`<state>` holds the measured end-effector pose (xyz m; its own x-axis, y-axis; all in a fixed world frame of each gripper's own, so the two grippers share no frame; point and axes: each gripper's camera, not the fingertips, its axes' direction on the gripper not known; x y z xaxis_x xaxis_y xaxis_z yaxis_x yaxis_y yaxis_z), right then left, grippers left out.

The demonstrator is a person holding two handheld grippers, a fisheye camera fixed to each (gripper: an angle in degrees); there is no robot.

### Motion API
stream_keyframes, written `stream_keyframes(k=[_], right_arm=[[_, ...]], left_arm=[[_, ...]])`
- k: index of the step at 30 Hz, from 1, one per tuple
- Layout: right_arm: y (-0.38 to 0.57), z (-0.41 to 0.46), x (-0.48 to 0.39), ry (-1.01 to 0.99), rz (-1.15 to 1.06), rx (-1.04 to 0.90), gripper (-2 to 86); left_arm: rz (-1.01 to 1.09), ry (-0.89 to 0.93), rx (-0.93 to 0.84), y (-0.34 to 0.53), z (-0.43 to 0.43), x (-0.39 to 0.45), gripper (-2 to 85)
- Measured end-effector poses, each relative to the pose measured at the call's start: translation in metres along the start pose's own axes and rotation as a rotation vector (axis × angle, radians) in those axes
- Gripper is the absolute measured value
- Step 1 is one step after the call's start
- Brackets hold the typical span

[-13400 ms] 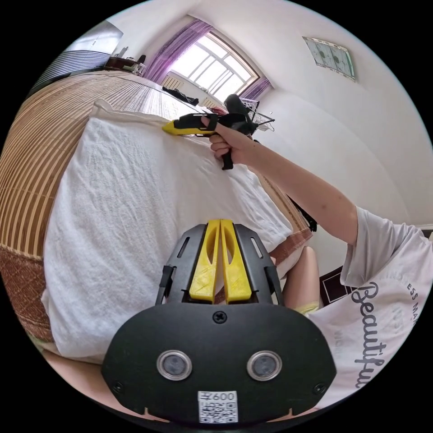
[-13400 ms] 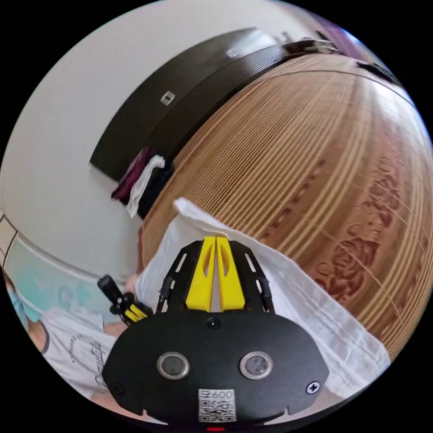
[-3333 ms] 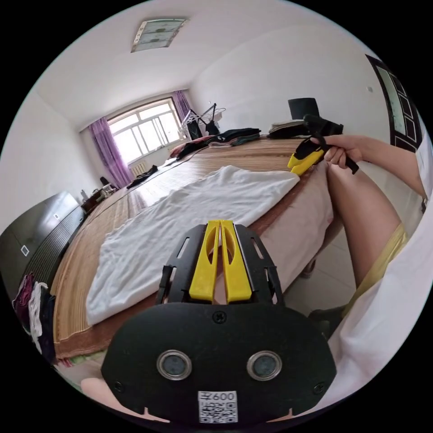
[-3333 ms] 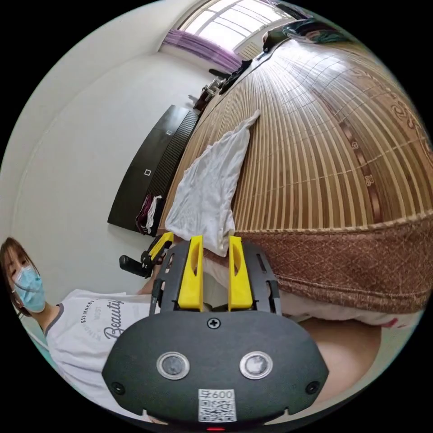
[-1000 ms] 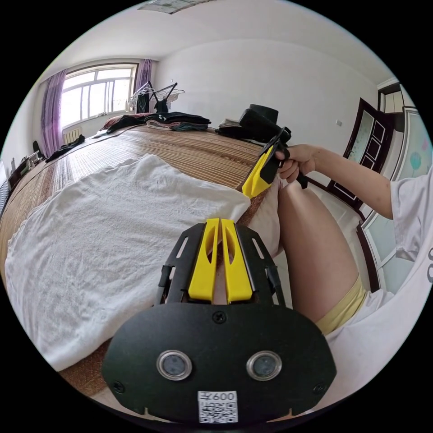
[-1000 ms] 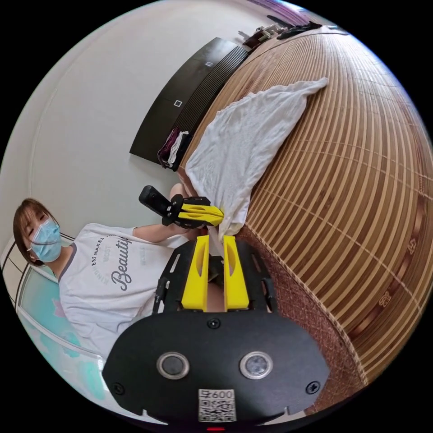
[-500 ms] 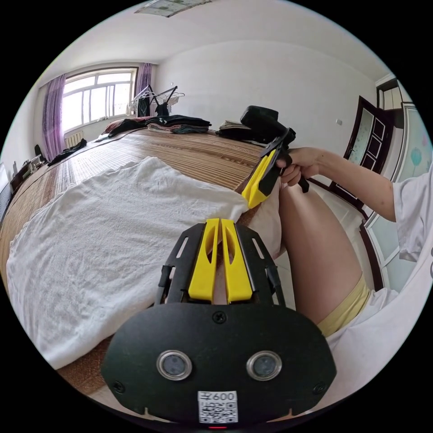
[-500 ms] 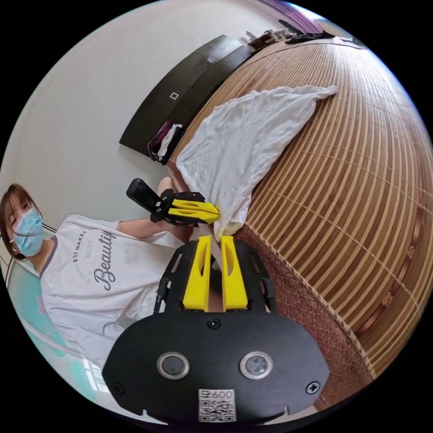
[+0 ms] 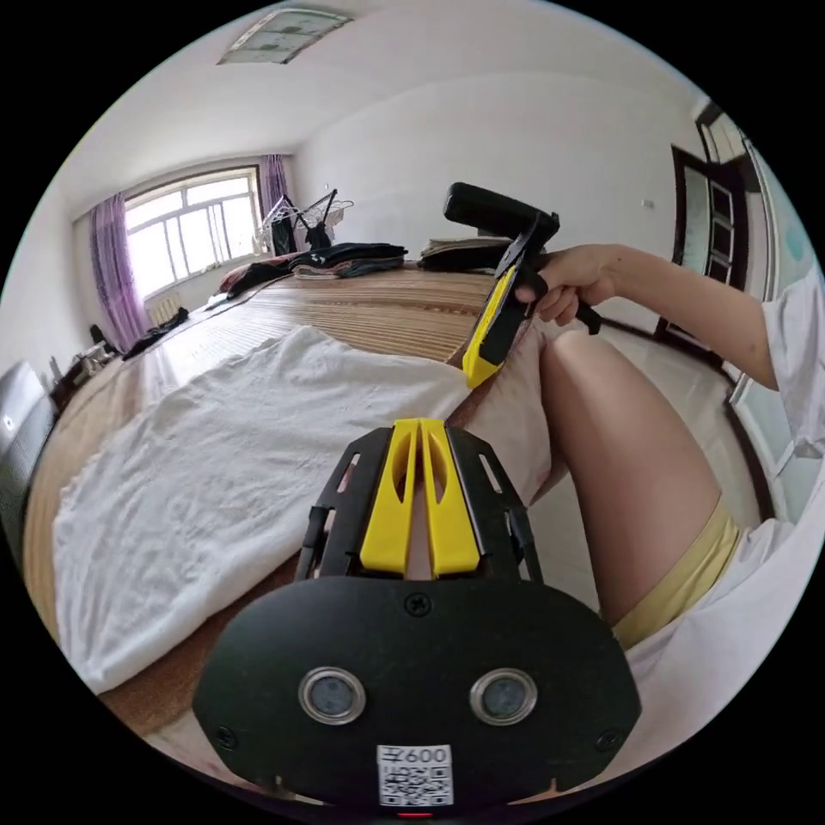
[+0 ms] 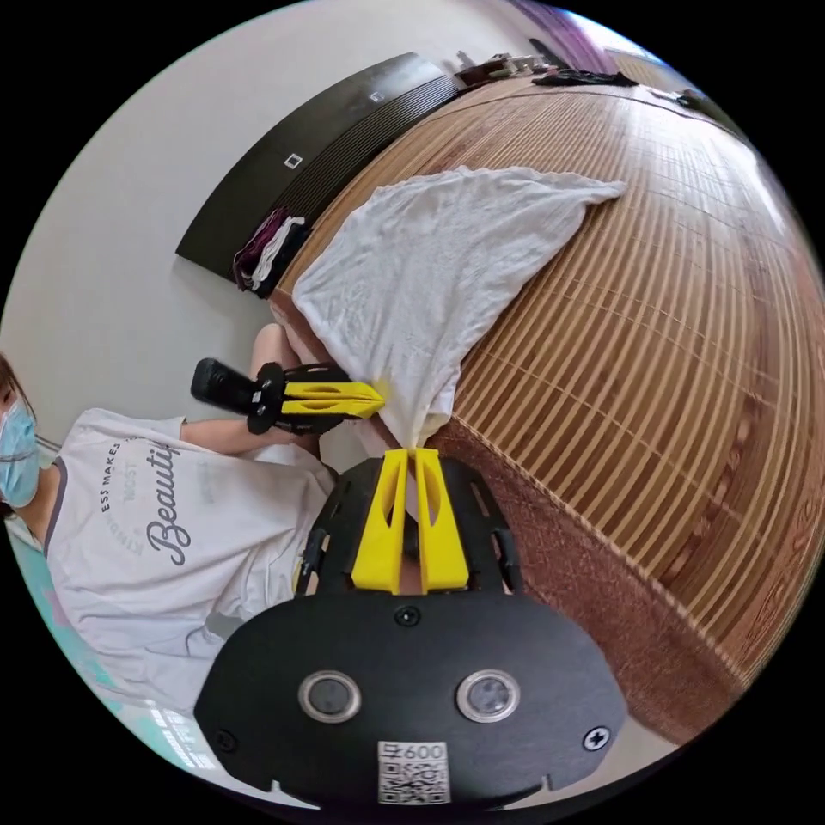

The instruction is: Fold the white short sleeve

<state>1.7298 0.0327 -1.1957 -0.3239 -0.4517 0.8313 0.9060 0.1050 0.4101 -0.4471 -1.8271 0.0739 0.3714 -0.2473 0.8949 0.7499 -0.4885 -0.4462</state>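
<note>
Left gripper view: the white short sleeve [image 9: 232, 464] lies flat on the bamboo mat [image 9: 378, 309] at the bed's near edge; the left tongs [image 9: 419, 430], pressed together, hang over that edge, and whether they pinch cloth is hidden. Right gripper view: the right tongs [image 10: 411, 458] are pressed together at the shirt's near corner [image 10: 421, 412], the contact too small to confirm. A weak pinch could let the corner slip off the bed.
</note>
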Motion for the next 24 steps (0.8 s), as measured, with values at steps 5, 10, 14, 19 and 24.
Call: stream_keyframes(k=[5, 10, 14, 19, 24], right_arm=[[0.091, 0.016, -0.023, 0.247, 0.075, 0.352, -0.9], [0.139, 0.085, -0.114, 0.543, -0.205, 0.809, -0.8], [0.121, 0.176, -0.132, 0.442, -0.192, 1.001, -0.8], [0.084, 0.271, -0.141, 0.572, -0.201, 1.027, -0.9], [0.077, 0.340, -0.114, 0.767, -0.214, 0.929, -0.9]], left_arm=[[0.058, -0.512, 0.164, 0.060, -0.083, 0.081, 0.5], [-0.158, -0.518, 0.139, 0.098, -0.115, 0.061, 0.4], [-0.248, -0.479, 0.149, 0.087, -0.107, 0.042, 0.3], [-0.374, -0.525, 0.157, 0.073, -0.080, 0.053, 0.3], [-0.381, -0.512, 0.089, 0.085, -0.050, 0.062, 0.4]])
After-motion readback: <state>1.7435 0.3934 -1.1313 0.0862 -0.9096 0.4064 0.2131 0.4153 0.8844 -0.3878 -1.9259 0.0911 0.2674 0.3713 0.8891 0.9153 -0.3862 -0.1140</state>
